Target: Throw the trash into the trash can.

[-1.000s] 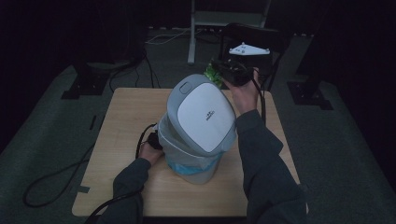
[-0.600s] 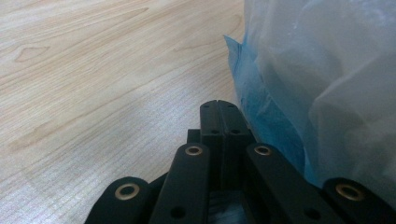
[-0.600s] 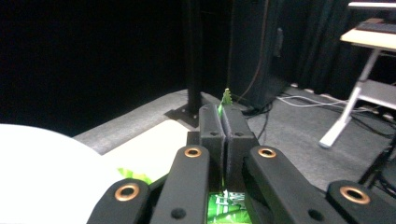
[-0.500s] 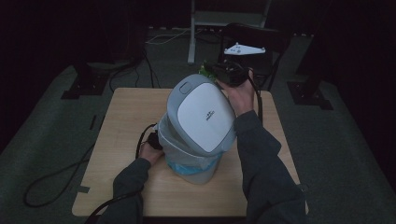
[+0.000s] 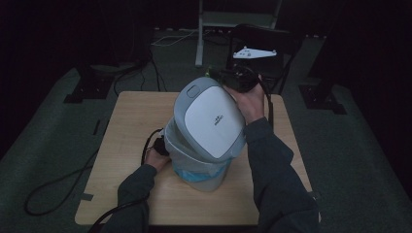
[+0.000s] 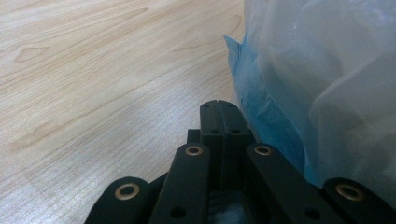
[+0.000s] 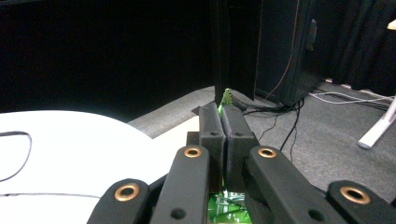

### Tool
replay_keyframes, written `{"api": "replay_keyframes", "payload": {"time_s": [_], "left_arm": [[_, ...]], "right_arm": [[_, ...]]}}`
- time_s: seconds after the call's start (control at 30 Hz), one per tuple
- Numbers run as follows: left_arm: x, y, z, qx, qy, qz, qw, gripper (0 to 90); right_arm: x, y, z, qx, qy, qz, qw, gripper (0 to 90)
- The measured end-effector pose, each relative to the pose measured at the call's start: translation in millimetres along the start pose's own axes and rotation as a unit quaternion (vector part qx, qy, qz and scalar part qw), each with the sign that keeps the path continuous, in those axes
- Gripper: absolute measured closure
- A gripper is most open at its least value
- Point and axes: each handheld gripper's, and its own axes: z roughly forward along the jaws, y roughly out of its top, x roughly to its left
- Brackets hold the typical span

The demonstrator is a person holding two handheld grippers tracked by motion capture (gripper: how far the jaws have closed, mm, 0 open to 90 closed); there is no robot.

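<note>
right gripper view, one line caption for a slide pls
Right gripper fingers shut on a thin green wrapper, beside the bin's white lid.

Dim overhead view, bright gripper views, soft focus

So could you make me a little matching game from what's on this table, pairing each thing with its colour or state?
Things:
1. bin lid
2. bin liner
3. right hand-held gripper
4. table

Descriptions:
A. blue and see-through
B. pale wood
C. shut on a thin green wrapper
D. white and grey, tipped up

Pairs: 1-D, 2-A, 3-C, 4-B
</note>
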Motion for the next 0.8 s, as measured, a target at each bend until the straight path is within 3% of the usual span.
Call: {"api": "replay_keyframes", "payload": {"time_s": [0.2, 0.8], "left_arm": [[-0.2, 0.0, -0.1, 0.0, 0.001, 0.0, 1.0, 90.0], [-0.2, 0.0, -0.1, 0.0, 0.0, 0.0, 1.0, 90.0]], "right_arm": [[4.1, 1.0, -1.5, -0.002, 0.014, 0.001, 0.9999, 88.3], [10.2, 6.2, -5.4, -0.008, 0.027, -0.004, 0.9996, 88.0]]}}
